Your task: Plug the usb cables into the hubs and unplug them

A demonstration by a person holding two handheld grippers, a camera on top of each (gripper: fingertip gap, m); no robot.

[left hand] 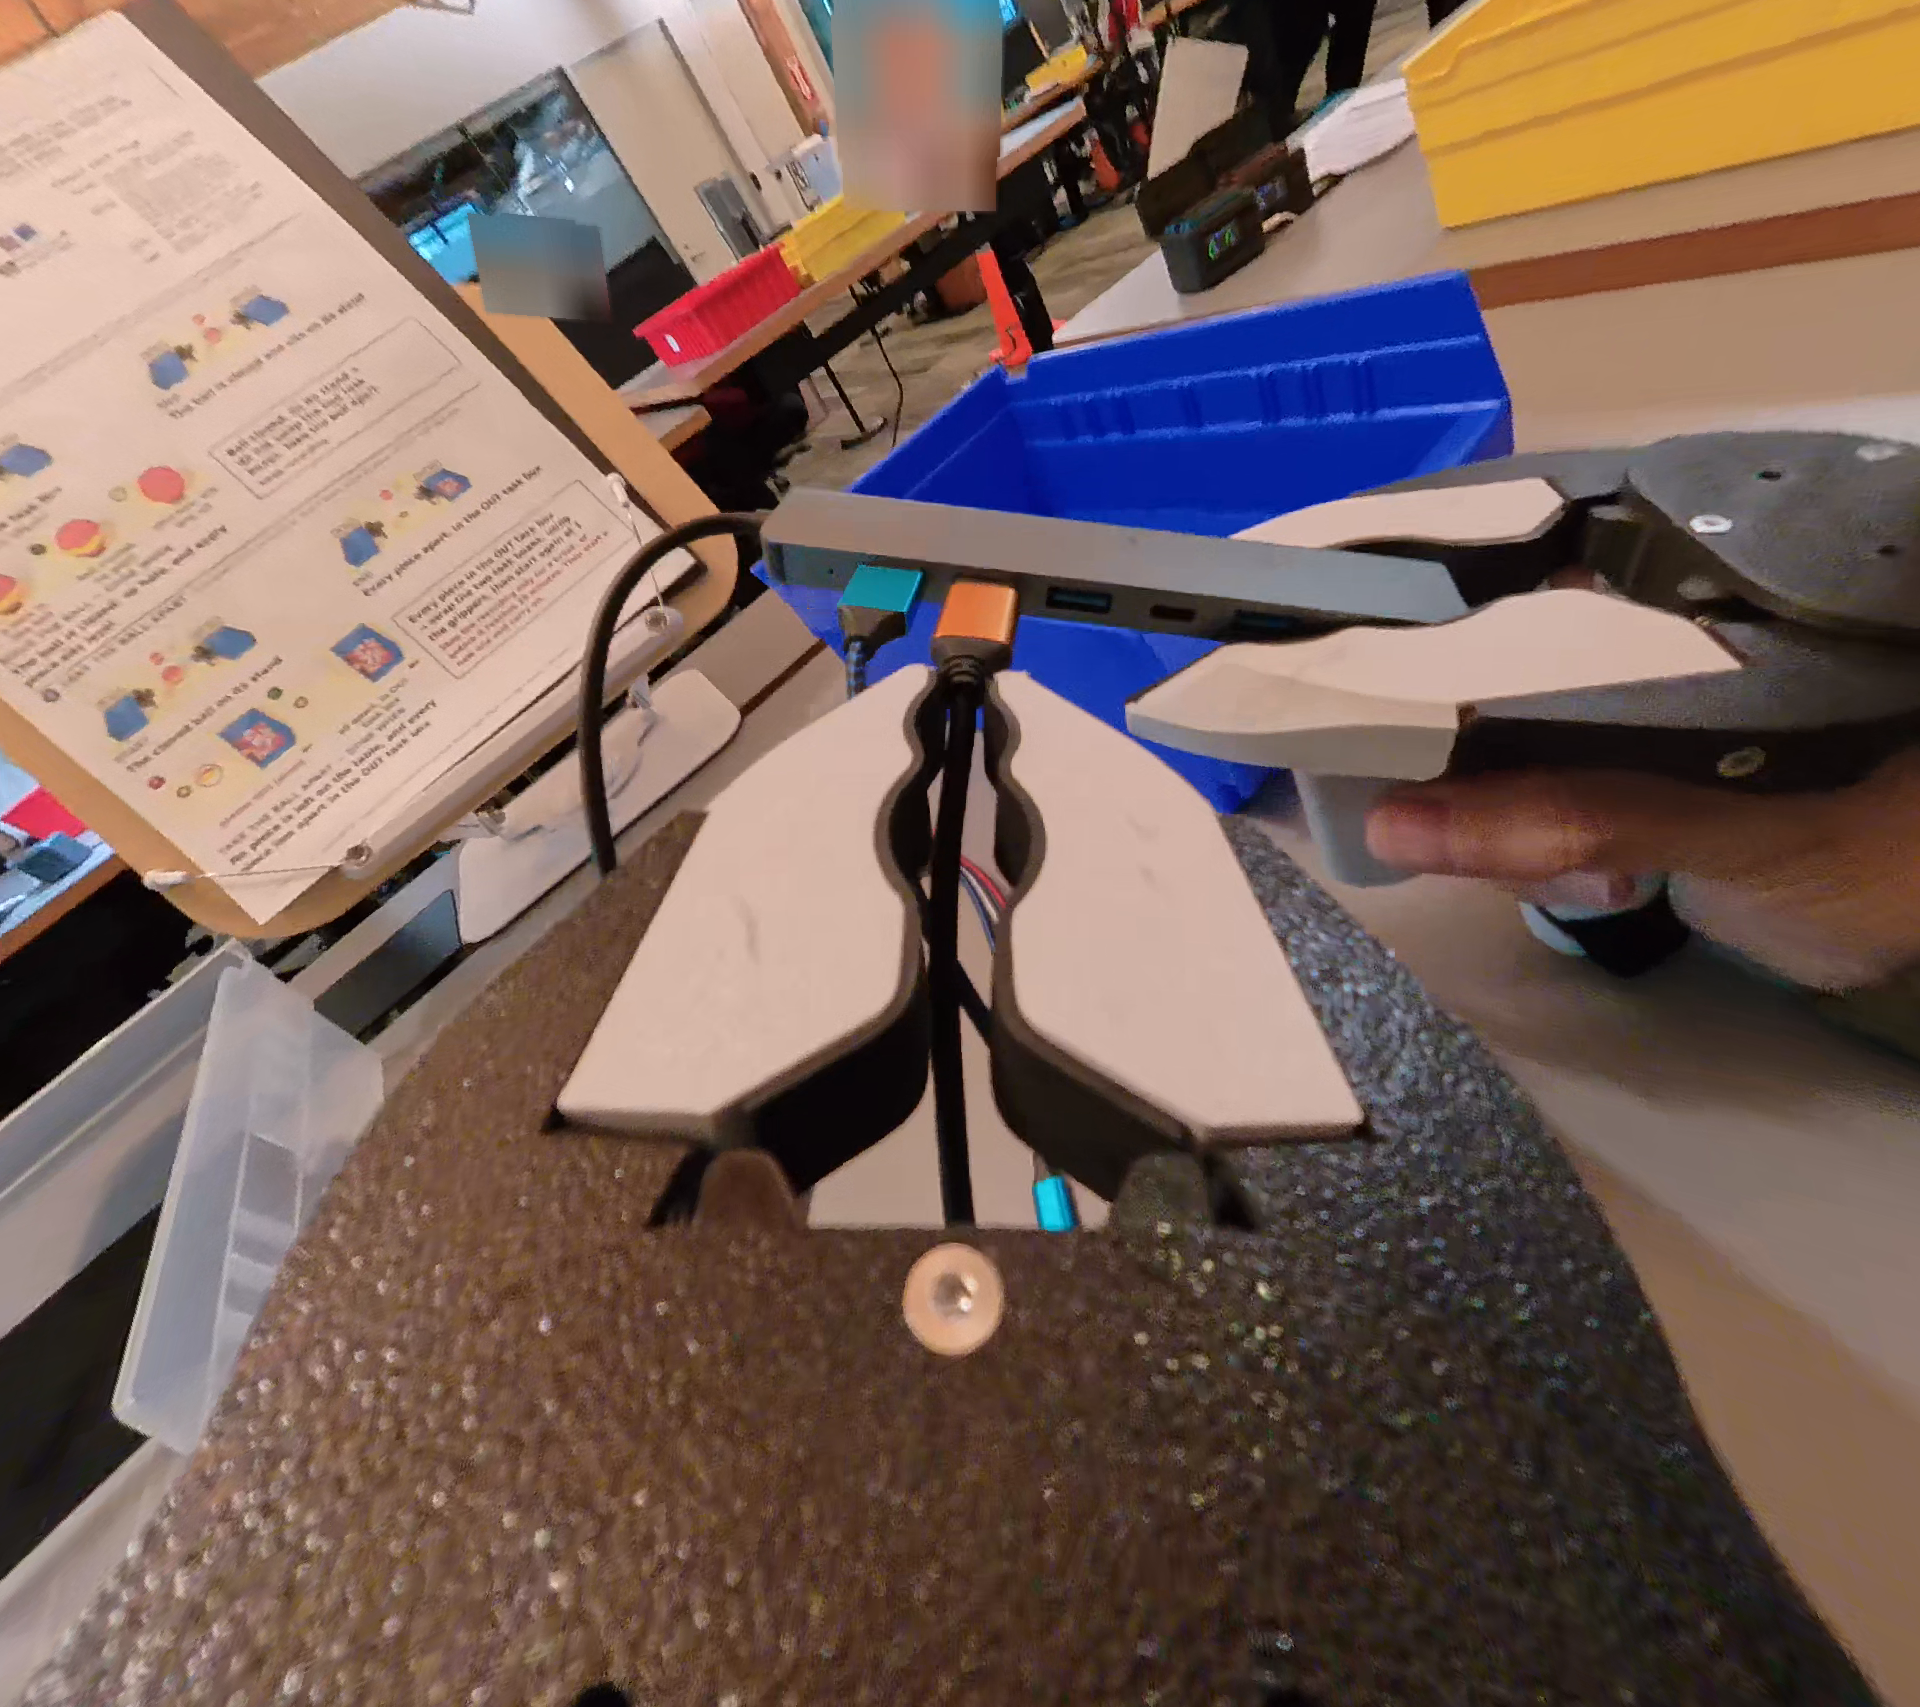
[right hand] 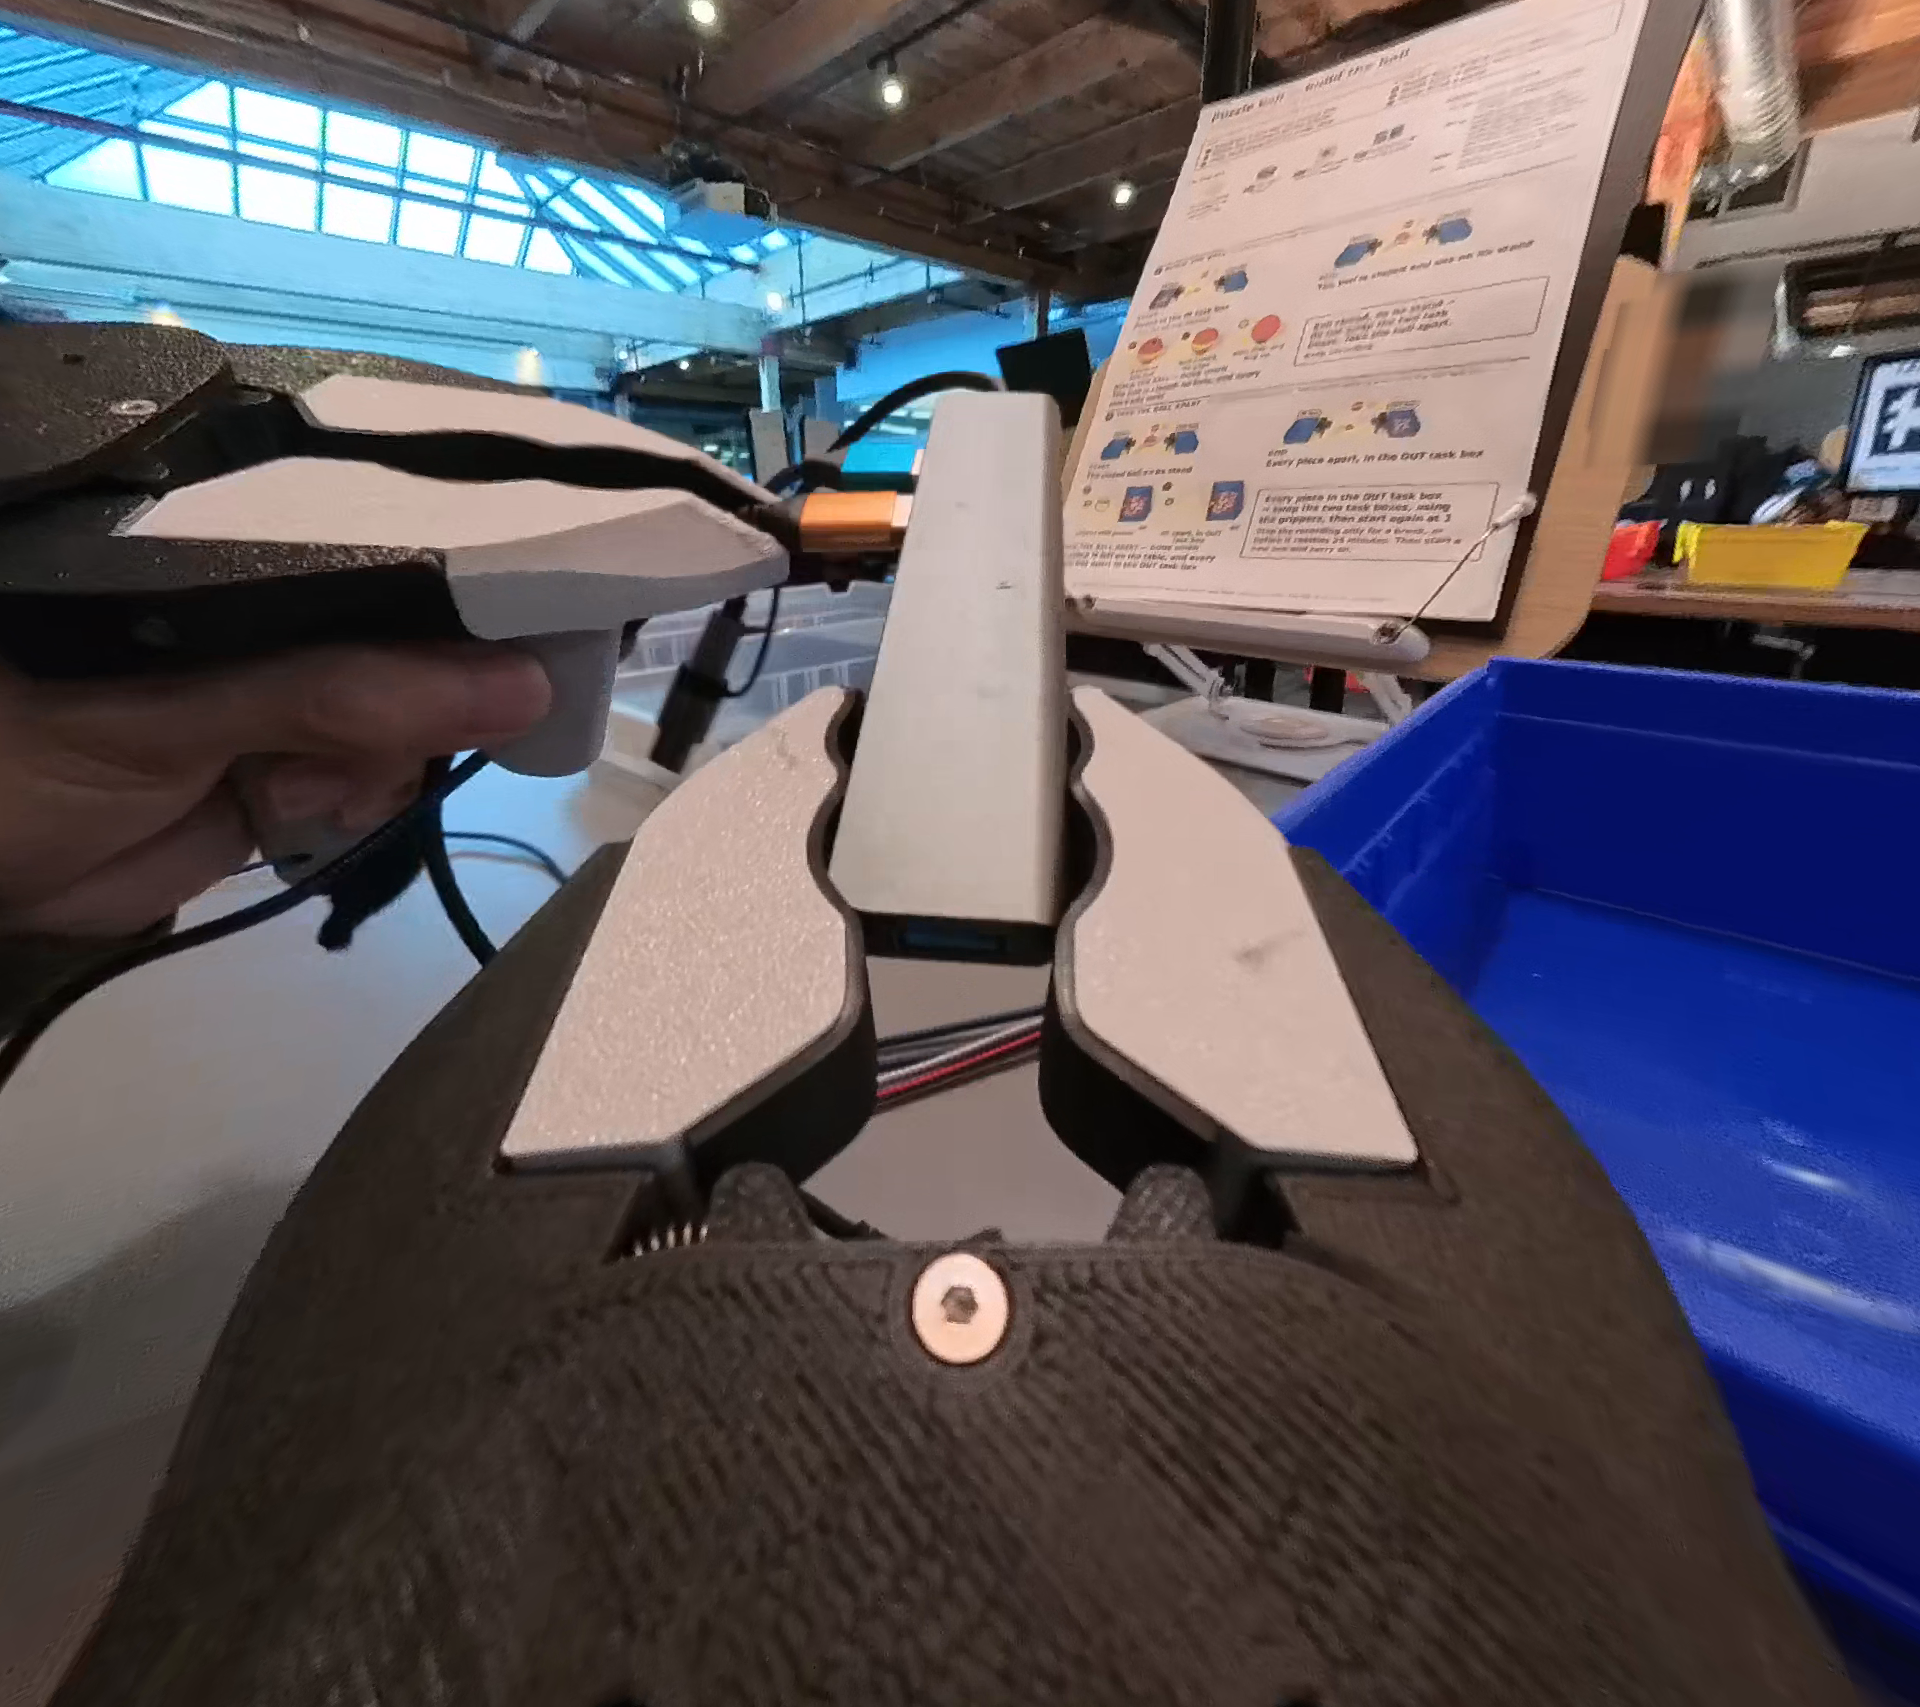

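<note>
A grey USB hub (left hand: 1091,556) is held level in the air by my right gripper (left hand: 1184,623), which is shut on its right end. A teal plug (left hand: 881,595) and an orange plug (left hand: 975,623) sit in the hub's side ports. My left gripper (left hand: 961,686) is shut on the black cable (left hand: 951,930) just behind the orange plug. In the right wrist view my right gripper (right hand: 961,701) clamps the hub (right hand: 961,618), and the left gripper (right hand: 774,525) reaches in from the left, behind the orange plug (right hand: 847,519).
A blue bin (left hand: 1247,431) stands just behind the hub and also shows in the right wrist view (right hand: 1662,930). An instruction sheet on a stand (left hand: 260,462) is at the left. Yellow bins (left hand: 1662,47) are at the back right. A clear plastic container (left hand: 239,1190) is at the lower left.
</note>
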